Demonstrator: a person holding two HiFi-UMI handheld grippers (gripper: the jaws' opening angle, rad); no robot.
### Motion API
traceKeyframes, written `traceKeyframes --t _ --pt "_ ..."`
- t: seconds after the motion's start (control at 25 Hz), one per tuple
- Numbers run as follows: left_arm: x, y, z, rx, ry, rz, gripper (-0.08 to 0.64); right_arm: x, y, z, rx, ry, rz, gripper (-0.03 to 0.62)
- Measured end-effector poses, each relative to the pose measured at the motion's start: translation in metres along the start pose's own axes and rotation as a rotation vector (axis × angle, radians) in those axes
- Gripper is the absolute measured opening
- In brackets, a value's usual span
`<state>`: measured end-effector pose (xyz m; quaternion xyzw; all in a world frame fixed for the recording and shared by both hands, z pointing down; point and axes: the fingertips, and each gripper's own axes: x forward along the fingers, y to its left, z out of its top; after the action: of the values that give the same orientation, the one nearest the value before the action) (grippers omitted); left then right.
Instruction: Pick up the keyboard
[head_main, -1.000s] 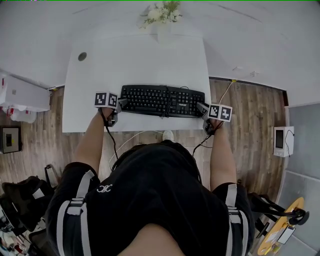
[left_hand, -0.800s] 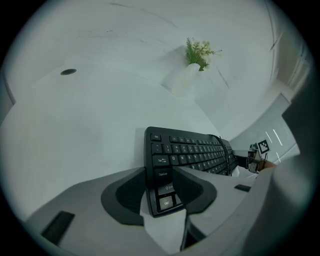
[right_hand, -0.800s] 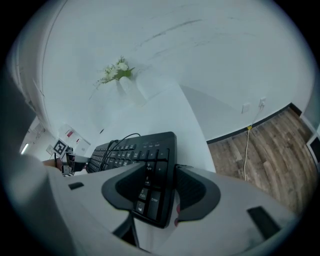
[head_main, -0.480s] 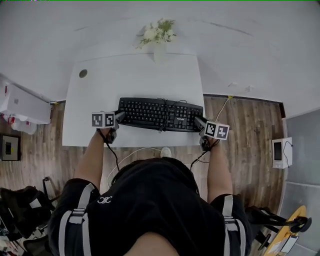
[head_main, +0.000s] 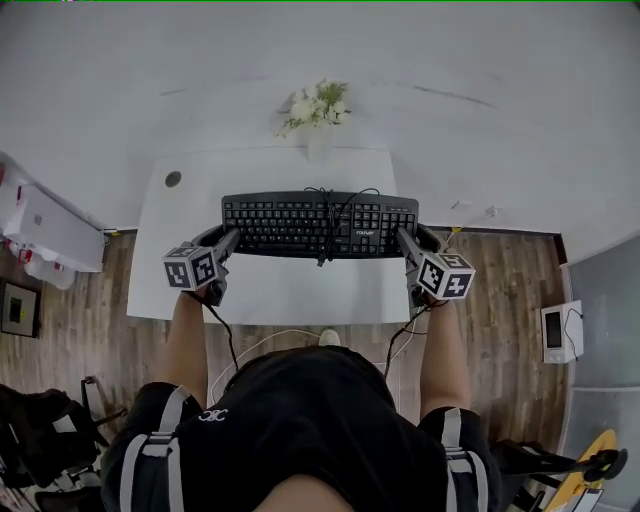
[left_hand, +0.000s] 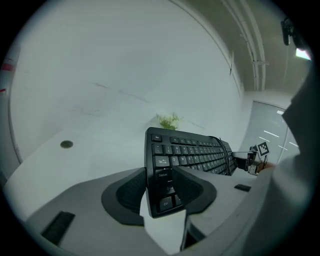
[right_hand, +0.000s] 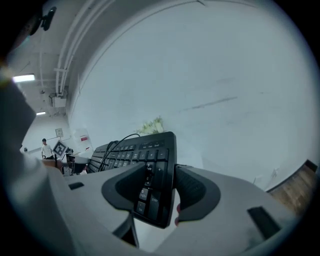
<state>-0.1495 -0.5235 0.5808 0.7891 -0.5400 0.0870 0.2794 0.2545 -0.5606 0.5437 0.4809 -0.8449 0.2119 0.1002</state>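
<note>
Head view has the keyboard (head_main: 318, 224) held over the far half of the white tabletop (head_main: 260, 290), its long axis running side to side across the person, from one hand-held gripper to the other. The keys face up, with the function row on the far side toward the flowers (head_main: 318, 105) and the bottom row toward the person. Its black cable (head_main: 330, 215) lies looped over the middle of the keys.

The left hand-held gripper (head_main: 225, 243) is clamped on the keyboard's left short end. In the left gripper view its jaws (left_hand: 162, 187) pinch that end of the keyboard (left_hand: 190, 155), one pad on the key face and the other on the underside. The right hand-held gripper (head_main: 402, 238) grips the opposite short end the same way. In the right gripper view the keyboard's (right_hand: 135, 150) numpad end sits between the closed pads (right_hand: 162, 190), and bare tabletop shows beneath its lower edge.
</note>
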Motion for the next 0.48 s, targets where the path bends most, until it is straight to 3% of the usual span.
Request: traceKeyframes --t 0.24,0.48 --pt "-0.036 -0.02 0.07 0.074 -0.195 -0.004 0.175 -0.025 0.028 0.087 -0.128 -0.198 0.012 0.198" --pt "-0.068 -0.036 0.129 0.146 -0.324 -0.009 0.175 -0.044 0.051 0.144 -0.19 -0.345 0.03 0.196"
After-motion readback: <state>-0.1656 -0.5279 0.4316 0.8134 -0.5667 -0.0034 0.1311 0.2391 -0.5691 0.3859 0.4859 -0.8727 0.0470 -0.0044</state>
